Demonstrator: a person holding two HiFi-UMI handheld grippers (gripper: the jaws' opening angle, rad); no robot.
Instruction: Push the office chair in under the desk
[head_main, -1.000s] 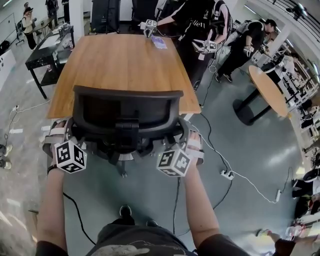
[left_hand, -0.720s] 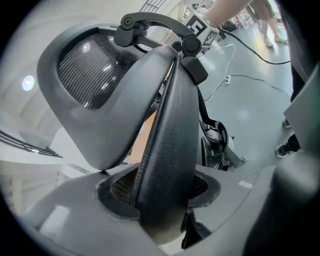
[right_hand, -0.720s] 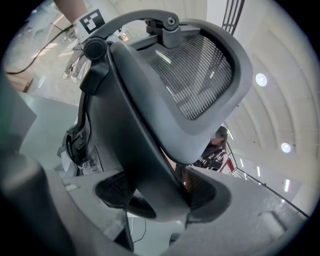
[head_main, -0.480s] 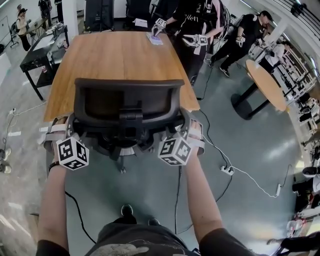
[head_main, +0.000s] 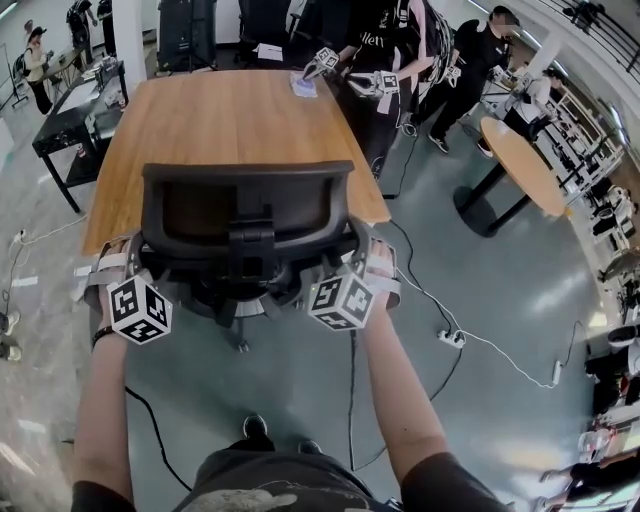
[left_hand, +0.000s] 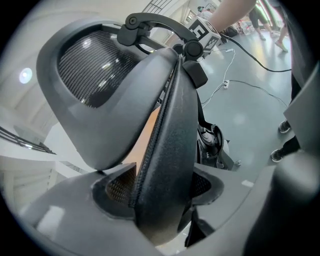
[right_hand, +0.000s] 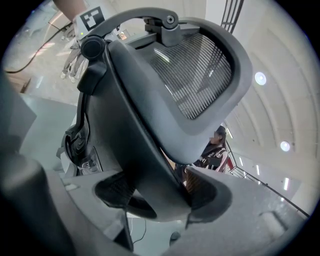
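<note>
Head view: the chair (head_main: 250, 205) stands at the frame's centre. Its back overlaps the near edge of the table (head_main: 220, 120) a little more than a second ago, so it is creeping in. The seat is hidden behind the back, so I cannot tell how far under it sits. I judge the push late but not finished. At lower left the left hand-held gripper (head_main: 132, 258) sits on the left side of the chair's back, and the right hand-held gripper (head_main: 362, 258) sits on its right side, both as before.

Left gripper view: the edge of the chair's back fills the gap between the pads, which touch it. The jaws are opening, so this grip is loosening, perhaps ahead of a release.

Right gripper view: the jaws stand wide, clamped on the other edge of the chair's back, much as a second ago.
</note>
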